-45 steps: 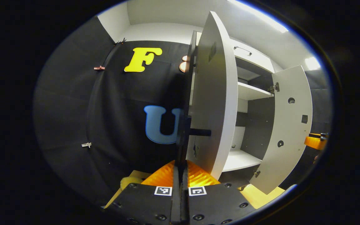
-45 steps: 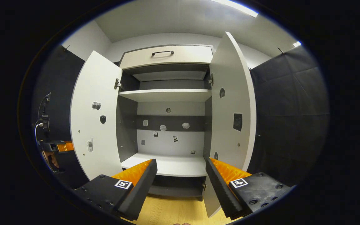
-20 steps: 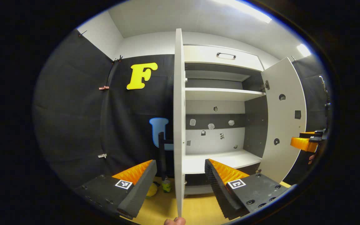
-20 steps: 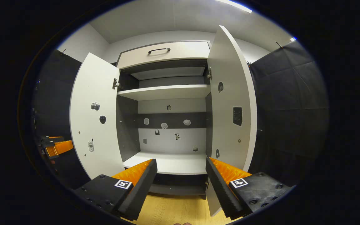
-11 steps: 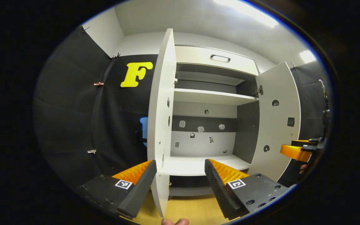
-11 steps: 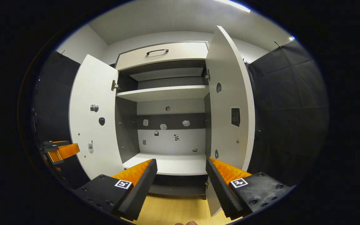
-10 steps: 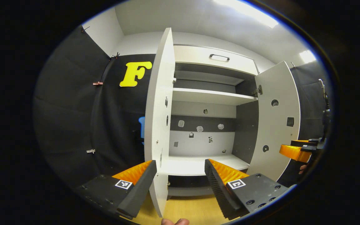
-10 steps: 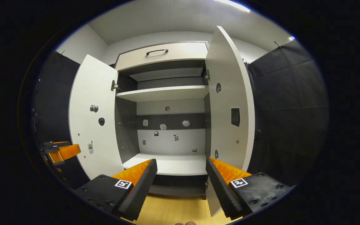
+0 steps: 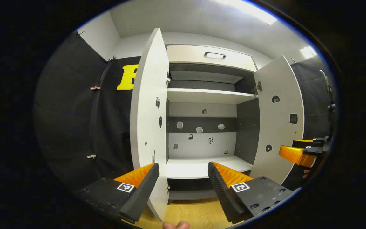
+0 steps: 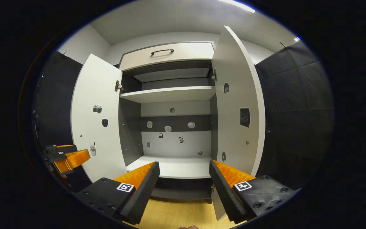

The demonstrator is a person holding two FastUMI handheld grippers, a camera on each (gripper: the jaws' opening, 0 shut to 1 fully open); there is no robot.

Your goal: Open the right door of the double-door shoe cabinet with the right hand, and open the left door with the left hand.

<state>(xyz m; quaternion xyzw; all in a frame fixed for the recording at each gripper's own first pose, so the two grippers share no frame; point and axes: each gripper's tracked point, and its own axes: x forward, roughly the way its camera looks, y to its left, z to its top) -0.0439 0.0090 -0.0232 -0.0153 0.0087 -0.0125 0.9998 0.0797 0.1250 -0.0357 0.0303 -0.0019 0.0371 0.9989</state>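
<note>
The white shoe cabinet [image 9: 208, 55] stands ahead with both doors swung wide. In the left gripper view its left door [image 9: 148, 105] juts toward me and the right door [image 9: 278, 121] hangs open farther right. My left gripper [image 9: 183, 184] is open with nothing between its fingers, just in front of the left door's lower edge. The right gripper [image 9: 299, 152] shows at the far right beside the right door. In the right gripper view the left door [image 10: 95, 121] and right door [image 10: 238, 114] frame bare shelves, and my right gripper [image 10: 184, 184] is open and holds nothing. The left gripper [image 10: 68, 157] shows at the lower left.
A drawer with a dark handle [image 10: 162, 51] tops the cabinet. A white shelf [image 10: 168, 93] and a white bottom board [image 10: 173, 167] carry nothing. Small stickers dot the back panel [image 10: 170, 128]. Yellow wood floor [image 10: 176, 214] lies below; black cloth walls close both sides.
My left gripper let go of the left door's handle, opened and drew back to face the cabinet. The left door now stands wide. The right gripper stayed open and almost still.
</note>
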